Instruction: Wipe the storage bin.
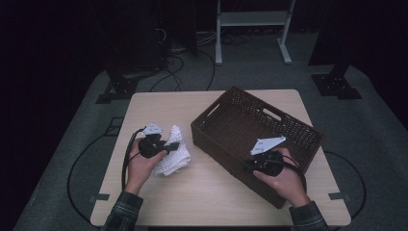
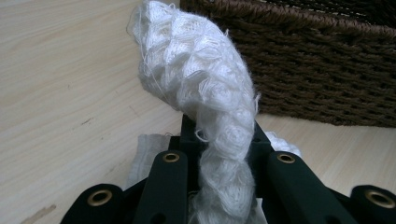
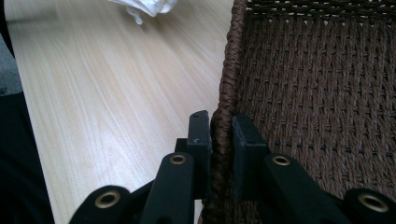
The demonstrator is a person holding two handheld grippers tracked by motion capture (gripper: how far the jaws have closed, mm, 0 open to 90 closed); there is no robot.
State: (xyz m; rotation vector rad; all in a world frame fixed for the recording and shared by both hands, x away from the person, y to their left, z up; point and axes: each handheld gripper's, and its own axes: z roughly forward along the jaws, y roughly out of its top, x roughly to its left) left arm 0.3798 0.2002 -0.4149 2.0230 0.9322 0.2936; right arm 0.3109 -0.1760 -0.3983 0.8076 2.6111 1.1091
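The left claw (image 2: pixel 219 140) is clamped on a white knitted cloth (image 2: pixel 201 88); in the left gripper view the black jaws press in from both sides on a twisted rope of the fabric, which rises from between them and curls over to the left. More of the cloth (image 1: pixel 174 153) lies bunched on the counter (image 1: pixel 211 192) just under and beyond this claw (image 1: pixel 169 147). The left hand (image 1: pixel 137 166) wraps the claw's body from behind, the forearm in a plaid sleeve (image 1: pixel 122 211) coming up from the near edge of the counter, the claw pointing to the right toward the basket. A black cable (image 1: pixel 127 154) loops off its left side.

The right claw (image 3: pixel 220 126) is closed on the rim of a brown woven basket (image 3: pixel 317 93): one jaw sits outside the braided edge, the other inside, both touching it. In the high view the right hand (image 1: pixel 284 180) holds this claw (image 1: pixel 252 163) at the basket's (image 1: pixel 288 125) near long wall, wrist angled in from the lower right, a grey three-cornered plate (image 1: pixel 267 144) on top.

Beyond the right claw, the basket's woven floor stretches away to the right of the rim and bare pale wood to its left, with an edge of the cloth (image 3: pixel 144 7) at the far end. Past the counter, grey carpet (image 1: pixel 380 120) and a white metal frame (image 1: pixel 252 21) sit in dim light.
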